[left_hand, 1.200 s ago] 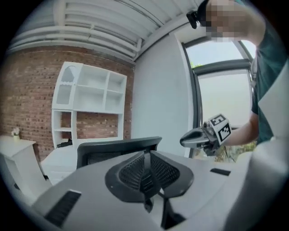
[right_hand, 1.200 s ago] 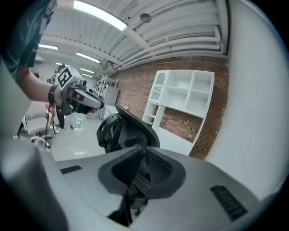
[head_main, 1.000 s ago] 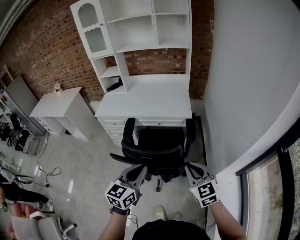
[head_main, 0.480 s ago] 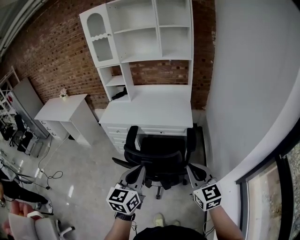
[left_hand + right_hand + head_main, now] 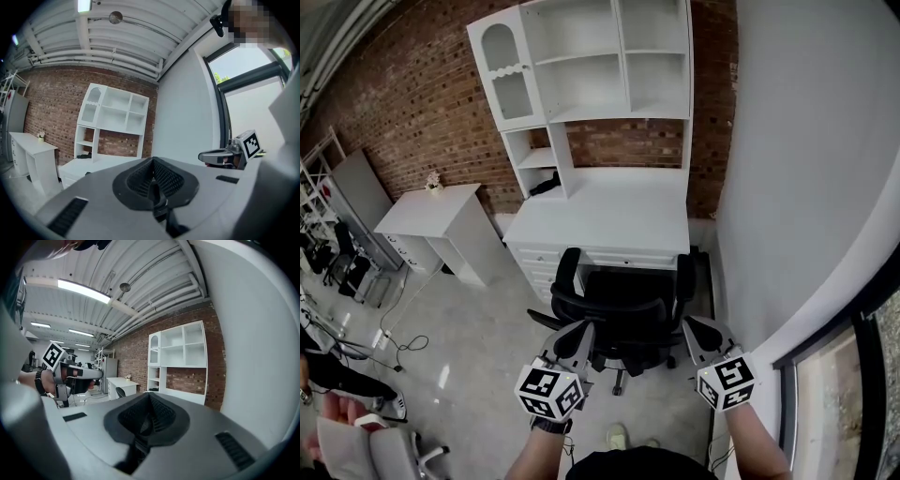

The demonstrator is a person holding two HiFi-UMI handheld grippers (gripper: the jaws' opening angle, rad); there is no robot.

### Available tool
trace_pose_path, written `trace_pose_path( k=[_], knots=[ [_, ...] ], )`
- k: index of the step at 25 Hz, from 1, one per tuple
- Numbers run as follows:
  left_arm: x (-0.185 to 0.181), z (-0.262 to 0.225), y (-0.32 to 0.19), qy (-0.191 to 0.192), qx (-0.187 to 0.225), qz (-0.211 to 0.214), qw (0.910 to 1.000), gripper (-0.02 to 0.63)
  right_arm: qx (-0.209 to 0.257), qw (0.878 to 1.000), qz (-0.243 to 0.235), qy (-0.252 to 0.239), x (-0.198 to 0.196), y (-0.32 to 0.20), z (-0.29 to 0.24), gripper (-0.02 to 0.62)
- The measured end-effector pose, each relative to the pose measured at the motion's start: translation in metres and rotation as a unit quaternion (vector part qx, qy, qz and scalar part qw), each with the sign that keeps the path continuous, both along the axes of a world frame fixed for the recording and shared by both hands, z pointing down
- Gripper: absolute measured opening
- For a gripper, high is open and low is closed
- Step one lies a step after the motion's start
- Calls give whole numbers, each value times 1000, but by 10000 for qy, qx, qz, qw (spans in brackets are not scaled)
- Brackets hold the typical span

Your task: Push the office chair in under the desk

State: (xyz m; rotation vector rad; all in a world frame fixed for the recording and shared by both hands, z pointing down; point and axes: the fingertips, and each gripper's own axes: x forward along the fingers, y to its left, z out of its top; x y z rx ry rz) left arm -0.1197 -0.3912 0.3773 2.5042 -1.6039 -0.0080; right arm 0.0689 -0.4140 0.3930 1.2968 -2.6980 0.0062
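Grey wedge-shaped left gripper at seven o'clock and right gripper at five carry white cubes with black square markers; a dark wristband rings the left wrist.

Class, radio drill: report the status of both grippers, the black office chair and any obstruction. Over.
Left gripper and right gripper shut, empty, behind backrest. Black office chair at white desk, seat not fully under. Nothing seen blocking.

My head cam looks steeply down from above, over left tool and right tool, onto chair and tabletop. Tool cams sit close behind their jaws, facing forward toward the shelves. All three share shelves and brick wall.
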Motion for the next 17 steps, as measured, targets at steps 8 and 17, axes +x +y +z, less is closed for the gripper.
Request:
trace_pose_path(
  k=[8, 17],
  knots=[
    [1, -1, -1, -5, -11, 24, 10000, 6, -20, 10000, -22, -12, 1, 2, 2, 5],
    [7, 0, 2, -46, -18, 35, 10000, 6, -48, 10000, -21, -28, 8, 5, 3, 5]
  ],
)
